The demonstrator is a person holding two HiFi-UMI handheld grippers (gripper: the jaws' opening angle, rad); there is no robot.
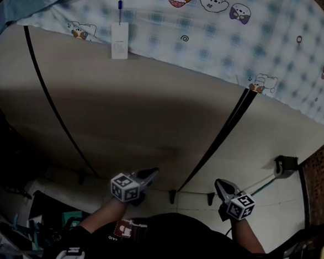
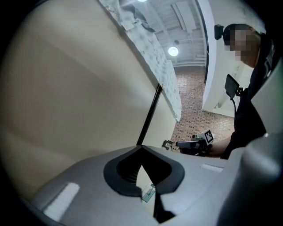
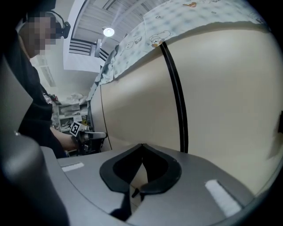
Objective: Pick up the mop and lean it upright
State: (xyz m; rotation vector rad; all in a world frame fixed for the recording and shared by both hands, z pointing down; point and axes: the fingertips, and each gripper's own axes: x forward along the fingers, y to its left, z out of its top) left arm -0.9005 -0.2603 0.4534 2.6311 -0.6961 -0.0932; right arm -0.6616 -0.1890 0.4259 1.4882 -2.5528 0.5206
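Observation:
The mop lies on the pale floor at the right of the head view: a thin light pole (image 1: 262,184) runs up to a dark head (image 1: 286,163) by the foot of the bed base. In the left gripper view that head (image 2: 167,144) shows small and far off. My right gripper (image 1: 219,184) is shut and empty, its marker cube close to the pole's near end without touching it. My left gripper (image 1: 153,170) is also shut and empty, further left, pointing at the bed base. Each gripper's own view shows its jaws (image 2: 142,149) (image 3: 142,146) closed with nothing between them.
A tall beige bed base (image 1: 152,114) with black seams fills the view ahead. A checked cartoon blanket (image 1: 240,37) covers its top and a white tag (image 1: 119,40) hangs over the edge. Cluttered shelves (image 1: 12,221) stand at the left and a brick-patterned floor (image 1: 321,181) lies at the right.

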